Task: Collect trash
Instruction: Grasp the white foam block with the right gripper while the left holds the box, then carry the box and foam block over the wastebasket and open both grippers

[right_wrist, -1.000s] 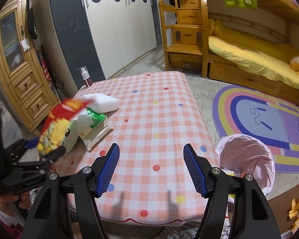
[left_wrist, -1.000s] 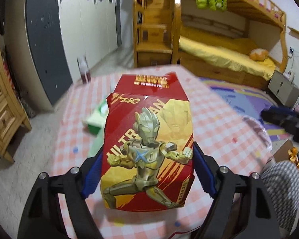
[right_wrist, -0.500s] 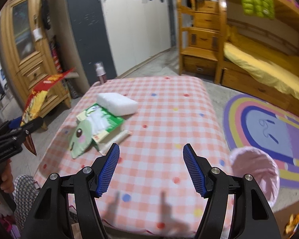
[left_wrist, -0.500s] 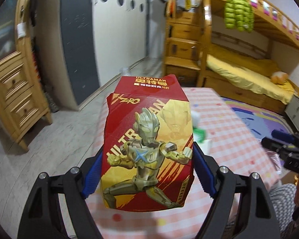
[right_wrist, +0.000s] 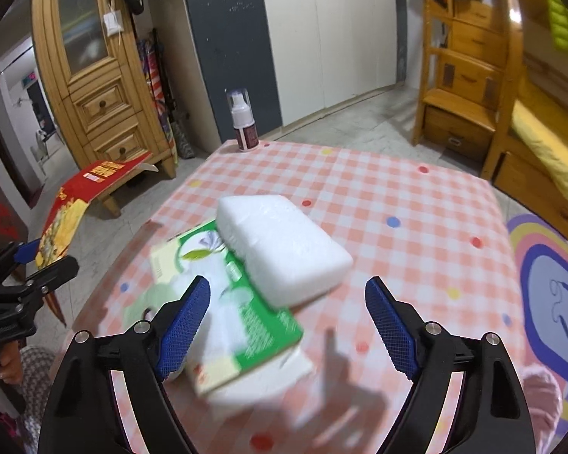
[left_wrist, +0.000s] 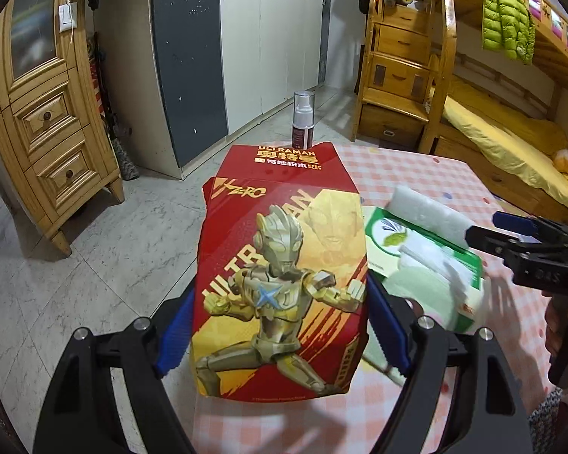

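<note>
Your table under its pink-and-white checked cloth with coloured dots [right_wrist: 397, 204] carries the remaining things. Your left gripper [left_wrist: 280, 325] clamps the flattened red-and-gold Ultraman cardboard box [left_wrist: 280, 276] by its side edges, off the table's left edge. A green-and-white tissue packet [right_wrist: 242, 325] lies near the front left corner, with a white foam block [right_wrist: 284, 249] resting on its far end. A clear-capped spray bottle [right_wrist: 243, 121] stands at the far left corner. Your right gripper [right_wrist: 287, 325] is opening above the packet, pads touching nothing.

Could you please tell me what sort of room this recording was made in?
Most likely a child's bedroom at home: a wooden bunk bed with yellow bedding, a tall wardrobe, and a rainbow play rug.
</note>
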